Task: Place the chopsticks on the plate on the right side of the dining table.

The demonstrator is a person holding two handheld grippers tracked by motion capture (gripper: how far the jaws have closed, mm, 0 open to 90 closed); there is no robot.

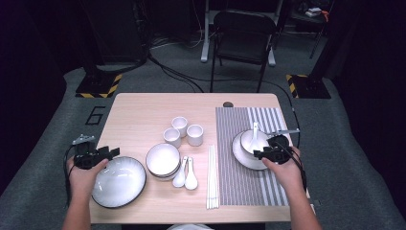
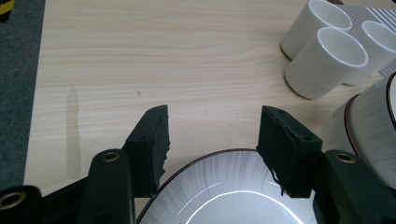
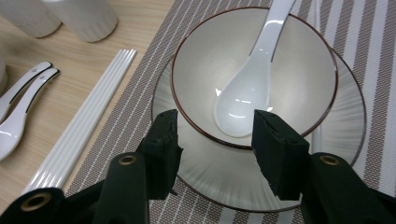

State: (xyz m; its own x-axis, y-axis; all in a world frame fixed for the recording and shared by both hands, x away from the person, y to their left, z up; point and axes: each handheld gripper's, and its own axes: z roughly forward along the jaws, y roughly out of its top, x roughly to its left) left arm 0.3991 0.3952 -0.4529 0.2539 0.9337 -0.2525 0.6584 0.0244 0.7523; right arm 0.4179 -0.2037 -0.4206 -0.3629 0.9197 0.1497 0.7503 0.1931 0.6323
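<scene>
On the striped placemat (image 1: 249,187) a white bowl (image 3: 201,60) sits on a small plate (image 3: 336,135), and a white spoon (image 3: 243,98) lies in the bowl with its handle pointing away. My right gripper (image 3: 215,126) hovers open at the bowl's near rim, nothing between its pads; from above the right gripper (image 1: 258,154) is at the plate's right side. My left gripper (image 2: 212,126) stands open over the far rim of a large grey-white plate (image 2: 224,191), its pads clear of it. From above the left gripper (image 1: 112,152) is at the top left of that large plate (image 1: 118,182).
A stack of bowls (image 1: 163,160) stands mid-table with three white cups (image 1: 184,130) behind it. Two spoons (image 1: 186,175) and white chopsticks (image 1: 212,177) lie beside the mat. A black chair (image 1: 244,28) stands beyond the table's far edge.
</scene>
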